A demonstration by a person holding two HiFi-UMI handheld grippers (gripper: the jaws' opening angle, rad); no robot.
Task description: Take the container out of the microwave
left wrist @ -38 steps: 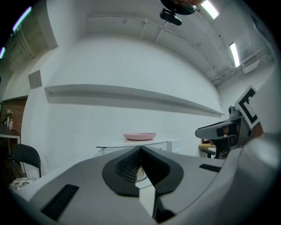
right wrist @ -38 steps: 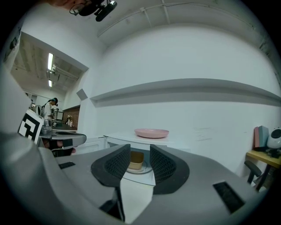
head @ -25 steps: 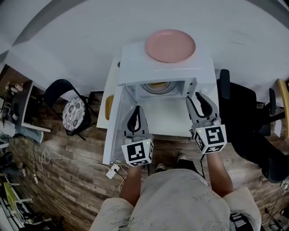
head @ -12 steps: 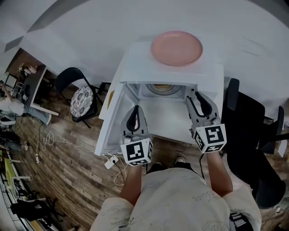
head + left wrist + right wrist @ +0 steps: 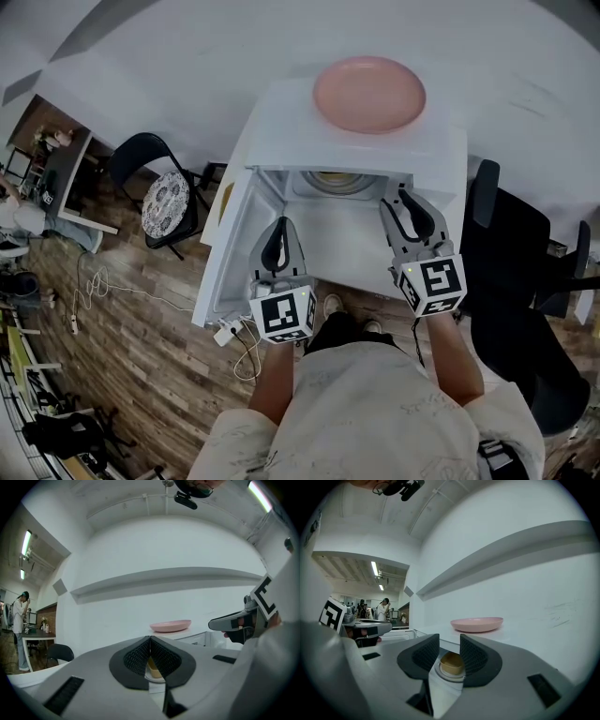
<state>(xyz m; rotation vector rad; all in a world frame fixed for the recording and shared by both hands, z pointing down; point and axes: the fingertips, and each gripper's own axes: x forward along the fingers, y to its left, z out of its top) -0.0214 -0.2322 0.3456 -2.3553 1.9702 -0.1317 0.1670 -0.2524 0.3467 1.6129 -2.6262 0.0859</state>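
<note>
The white microwave (image 5: 281,131) stands with its door (image 5: 228,248) swung open to the left. Inside, on the turntable, sits the yellow container (image 5: 330,177). My left gripper (image 5: 279,227) hovers in front of the opening near the door, shut with nothing in it. Its tips meet in the left gripper view (image 5: 150,638), with the container (image 5: 153,667) showing beyond them. My right gripper (image 5: 405,201) is open at the opening's right edge. In the right gripper view (image 5: 450,641) the container (image 5: 452,663) lies further in, framed between the jaws and untouched.
A pink plate (image 5: 368,94) rests on top of the microwave. A black chair with a patterned cushion (image 5: 169,208) stands to the left, a black office chair (image 5: 511,253) to the right. A power strip (image 5: 225,333) and cable lie on the wooden floor.
My right gripper has edged forward towards the microwave opening, still open. The left gripper has hardly moved. The head view has shifted a little.
</note>
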